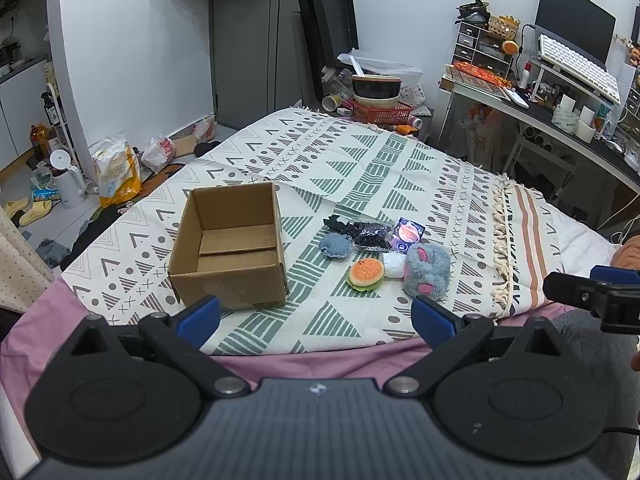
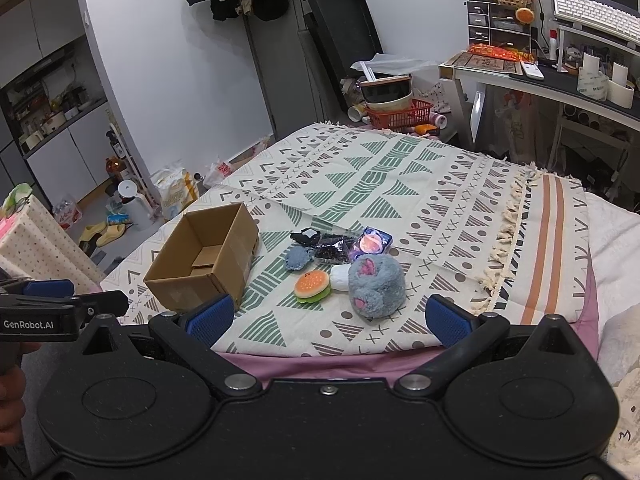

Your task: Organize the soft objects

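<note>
An open, empty cardboard box (image 1: 229, 245) (image 2: 204, 259) stands on the patterned blanket (image 1: 360, 160) (image 2: 400, 168). To its right lies a cluster of soft things: a grey plush mouse (image 1: 426, 271) (image 2: 375, 285), a burger toy (image 1: 365, 275) (image 2: 312, 286), a white pad (image 1: 394, 265) (image 2: 341, 277), a blue denim pouch (image 1: 335, 245) (image 2: 297, 259), a black sparkly bag (image 1: 370, 234) (image 2: 330, 247) and a small colourful packet (image 1: 407, 233) (image 2: 371, 242). My left gripper (image 1: 316, 318) is open and empty, near the bed's front edge. My right gripper (image 2: 327, 319) is open and empty, just short of the mouse.
The bed's pink sheet edge (image 1: 300, 360) is right below both grippers. A red basket with bowls (image 1: 380, 110) stands beyond the far end of the bed. A cluttered desk (image 1: 560, 104) is at right. Bags and slippers litter the floor (image 1: 100, 184) at left.
</note>
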Tool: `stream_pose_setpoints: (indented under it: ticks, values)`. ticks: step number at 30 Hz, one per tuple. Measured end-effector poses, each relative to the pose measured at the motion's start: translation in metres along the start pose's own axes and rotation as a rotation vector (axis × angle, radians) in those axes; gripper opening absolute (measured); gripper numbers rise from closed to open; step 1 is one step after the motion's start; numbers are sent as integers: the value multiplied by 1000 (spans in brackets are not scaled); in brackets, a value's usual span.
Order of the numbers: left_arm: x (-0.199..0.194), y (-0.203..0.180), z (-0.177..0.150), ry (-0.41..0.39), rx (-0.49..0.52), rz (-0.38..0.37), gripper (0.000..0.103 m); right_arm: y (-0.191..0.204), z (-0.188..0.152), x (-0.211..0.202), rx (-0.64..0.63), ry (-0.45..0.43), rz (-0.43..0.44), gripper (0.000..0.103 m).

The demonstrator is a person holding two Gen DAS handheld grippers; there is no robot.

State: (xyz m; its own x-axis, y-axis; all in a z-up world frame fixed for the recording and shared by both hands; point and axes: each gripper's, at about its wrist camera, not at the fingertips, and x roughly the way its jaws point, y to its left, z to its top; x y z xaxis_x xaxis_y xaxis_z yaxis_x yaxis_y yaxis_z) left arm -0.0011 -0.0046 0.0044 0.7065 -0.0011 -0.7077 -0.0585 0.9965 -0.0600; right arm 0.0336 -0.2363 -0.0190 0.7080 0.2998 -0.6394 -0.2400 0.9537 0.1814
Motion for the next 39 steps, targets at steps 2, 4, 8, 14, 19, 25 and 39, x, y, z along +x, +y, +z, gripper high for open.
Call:
stream_pose_setpoints:
  ticks: [2, 4, 8, 14, 19, 25, 39]
  values:
    - [0, 0, 0, 0, 1, -1, 101, 0, -1, 0, 0, -1, -1, 103]
    - [0, -1, 0, 0, 3, -1, 101, 0, -1, 0, -1, -1, -1, 103]
    - [0, 0, 1, 0, 0, 0, 101, 0, 0, -1, 0, -2, -2, 103]
    - [0, -1, 1, -2, 0, 0, 101, -1, 0, -2, 1, -8, -4, 103]
    - [-1, 0, 1, -2, -1, -1, 101, -1, 0, -3, -1, -16, -3, 103]
    - [-1, 0, 2, -3, -1, -1, 101, 1, 0, -4, -3, -19, -3, 103]
    - [-7, 4, 8, -27, -16, -2, 101, 1, 0, -5, -3, -25, -1, 103]
